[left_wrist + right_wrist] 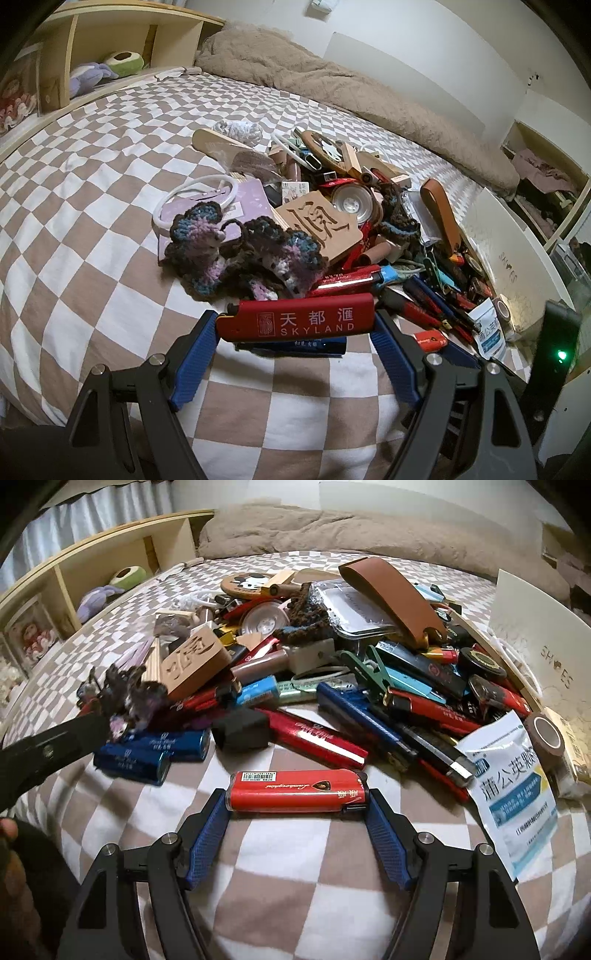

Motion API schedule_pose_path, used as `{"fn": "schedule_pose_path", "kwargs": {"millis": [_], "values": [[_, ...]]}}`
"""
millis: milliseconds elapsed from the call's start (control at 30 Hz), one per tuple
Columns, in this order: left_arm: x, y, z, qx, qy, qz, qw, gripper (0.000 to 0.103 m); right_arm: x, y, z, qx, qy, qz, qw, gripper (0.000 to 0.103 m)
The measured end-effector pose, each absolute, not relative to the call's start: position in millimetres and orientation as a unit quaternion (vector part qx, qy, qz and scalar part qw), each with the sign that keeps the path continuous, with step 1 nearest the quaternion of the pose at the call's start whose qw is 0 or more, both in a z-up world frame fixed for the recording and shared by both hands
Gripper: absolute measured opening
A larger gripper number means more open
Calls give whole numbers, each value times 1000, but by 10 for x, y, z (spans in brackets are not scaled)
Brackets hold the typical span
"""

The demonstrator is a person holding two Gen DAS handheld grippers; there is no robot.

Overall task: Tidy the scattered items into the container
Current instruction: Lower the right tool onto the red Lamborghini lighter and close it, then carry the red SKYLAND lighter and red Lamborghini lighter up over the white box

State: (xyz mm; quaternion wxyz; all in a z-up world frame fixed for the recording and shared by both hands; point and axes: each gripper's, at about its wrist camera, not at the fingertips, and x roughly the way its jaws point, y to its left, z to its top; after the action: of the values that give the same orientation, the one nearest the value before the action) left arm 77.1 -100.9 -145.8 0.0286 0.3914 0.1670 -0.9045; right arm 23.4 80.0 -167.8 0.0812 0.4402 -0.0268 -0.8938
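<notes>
Gleaming red lighter (297, 791), barcode-labelled

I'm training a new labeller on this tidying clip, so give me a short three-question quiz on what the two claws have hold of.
1. True or false: the left claw grips a blue lighter.
2. What sits between the right claw's pads? A: tape roll. B: barcoded red lighter. C: wooden block.
3. Which English word is printed on the lighter in the left claw?

Key: 1 false, it grips a red lighter. 2 B. 3 SKYLAND.
</notes>
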Motion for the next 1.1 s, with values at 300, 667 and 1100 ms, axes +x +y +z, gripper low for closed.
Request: {"fn": "schedule_pose_path", "kwargs": {"millis": [300, 667, 1100], "values": [[762, -937, -1496, 401, 154, -903, 25, 83, 399, 869, -1652, 441, -25, -892, 95, 74], [786, -766, -1454, 395, 120, -911, 18, 83, 554, 1031, -1575, 431, -49, -895, 105, 74], [732, -518, -1158, 378, 88, -921, 17, 83, 614, 1398, -1098, 379, -73, -918, 94, 74]]}}
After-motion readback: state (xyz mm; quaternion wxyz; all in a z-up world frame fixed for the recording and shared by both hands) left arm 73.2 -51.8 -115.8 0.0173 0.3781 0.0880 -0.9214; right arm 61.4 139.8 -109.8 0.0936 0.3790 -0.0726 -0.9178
